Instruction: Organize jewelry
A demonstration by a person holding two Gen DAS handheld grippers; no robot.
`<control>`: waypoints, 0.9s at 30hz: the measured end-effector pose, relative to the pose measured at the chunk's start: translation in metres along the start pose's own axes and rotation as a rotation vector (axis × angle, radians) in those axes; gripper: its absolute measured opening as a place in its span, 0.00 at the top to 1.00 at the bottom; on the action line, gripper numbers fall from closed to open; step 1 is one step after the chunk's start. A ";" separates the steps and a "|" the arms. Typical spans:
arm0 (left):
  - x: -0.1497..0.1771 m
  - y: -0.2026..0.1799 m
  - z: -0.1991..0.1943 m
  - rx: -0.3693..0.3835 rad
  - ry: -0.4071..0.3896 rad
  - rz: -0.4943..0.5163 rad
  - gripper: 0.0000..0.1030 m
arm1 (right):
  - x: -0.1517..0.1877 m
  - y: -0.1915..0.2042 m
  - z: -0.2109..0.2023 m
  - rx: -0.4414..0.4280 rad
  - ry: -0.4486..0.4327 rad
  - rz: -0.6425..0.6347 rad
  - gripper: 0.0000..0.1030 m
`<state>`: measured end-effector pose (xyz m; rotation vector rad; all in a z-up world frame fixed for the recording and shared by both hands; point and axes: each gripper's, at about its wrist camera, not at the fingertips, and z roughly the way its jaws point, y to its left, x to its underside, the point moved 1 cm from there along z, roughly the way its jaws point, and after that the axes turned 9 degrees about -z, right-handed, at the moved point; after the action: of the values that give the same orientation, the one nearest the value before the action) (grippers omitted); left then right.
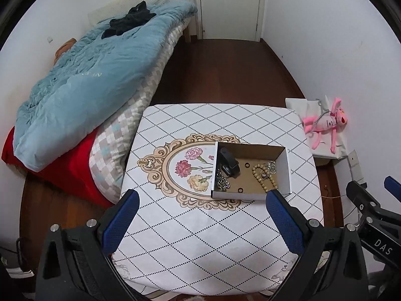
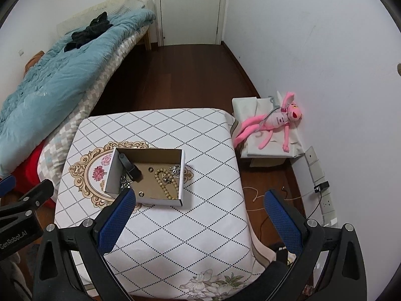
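The box (image 1: 250, 173), a shallow white carton with a brown floor, sits on the surface (image 1: 200, 238), which wears a white cloth with a dotted diamond grid and an oval flower print. The box covers the right edge of that oval. Inside the box, a bead string (image 1: 264, 178) loops near the right wall, with a sparkly metal piece (image 1: 269, 168) touching it. A black clip (image 1: 229, 165) leans against the left wall, and a silver chain (image 1: 220, 183) lies bunched below the clip in the near-left corner. Two small dark rings lie on the brown floor, apart from the rest.

Both tongs hang above the near side of the surface, in front of the box, touching nothing. The left tongs (image 1: 200, 215) are spread wide and empty, with blue pads (image 1: 120, 215); the right pad tip sits just in front of the box's near-right corner. The right tongs (image 2: 200, 215) are likewise spread wide and empty, the left pad overlapping the box's near-left corner in the right wrist view.

The right tool's black body reads "DAS" in the left wrist view; the left tool's body reads "GenRobot.AI" in the right wrist view.

Right of the box, off the surface, a pink plush (image 2: 273, 123) lies on a white package by the wall. Left of the box stands a bed (image 1: 82, 80) with a blue quilt.
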<state>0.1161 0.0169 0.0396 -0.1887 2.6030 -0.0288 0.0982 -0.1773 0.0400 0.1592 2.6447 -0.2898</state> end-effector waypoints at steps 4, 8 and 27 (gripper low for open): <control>0.000 -0.001 0.003 0.006 0.009 0.002 0.00 | 0.000 0.001 0.004 -0.006 0.015 -0.005 0.00; 0.001 -0.001 0.005 0.011 0.017 0.005 0.00 | 0.000 0.001 0.007 -0.008 0.026 -0.010 0.00; 0.005 0.000 0.012 0.008 0.036 0.011 0.00 | 0.000 0.004 0.009 -0.019 0.045 -0.029 0.00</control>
<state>0.1175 0.0163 0.0269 -0.1722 2.6389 -0.0391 0.1027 -0.1756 0.0312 0.1220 2.6954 -0.2733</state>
